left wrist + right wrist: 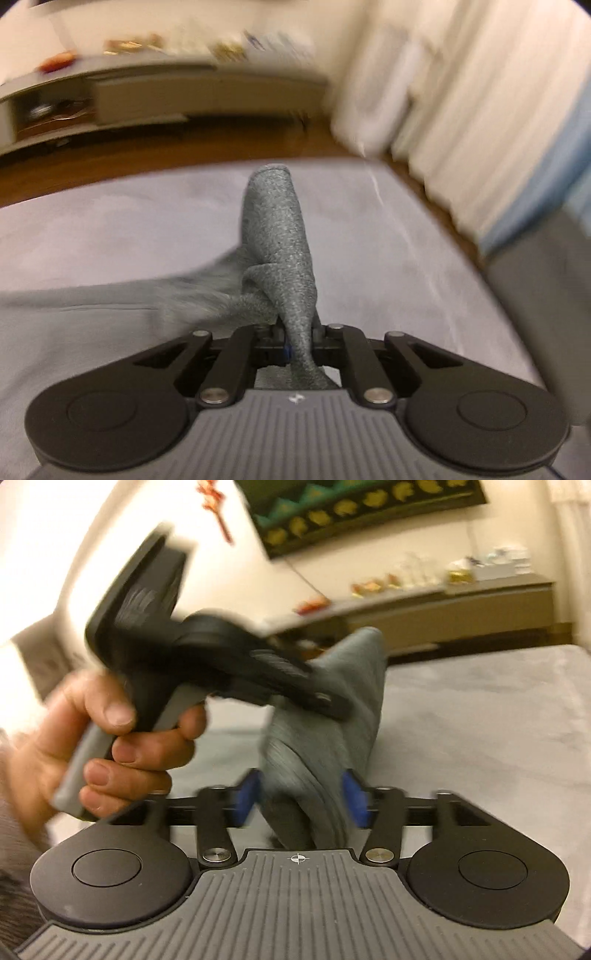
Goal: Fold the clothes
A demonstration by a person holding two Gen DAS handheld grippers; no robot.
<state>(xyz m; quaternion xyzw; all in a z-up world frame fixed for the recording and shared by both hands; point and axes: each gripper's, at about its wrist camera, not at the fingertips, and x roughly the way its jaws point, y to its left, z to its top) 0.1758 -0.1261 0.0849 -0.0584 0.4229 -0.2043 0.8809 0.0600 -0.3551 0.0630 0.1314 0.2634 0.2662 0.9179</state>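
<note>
Pale bed sheet point(110, 229), low cabinet point(147, 92) behind; grey garment point(280, 236) lifted clear of the sheet.

Left wrist view: left gripper point(295, 332) clamped tight on bunched garment. Right wrist view: right gripper point(303, 801) parted, blue pads point(352, 797) flanking the cloth, apparently not pinching; left hand point(92, 746) alongside. Recommended: close on an edge, then separate grippers to tension flat.
</note>
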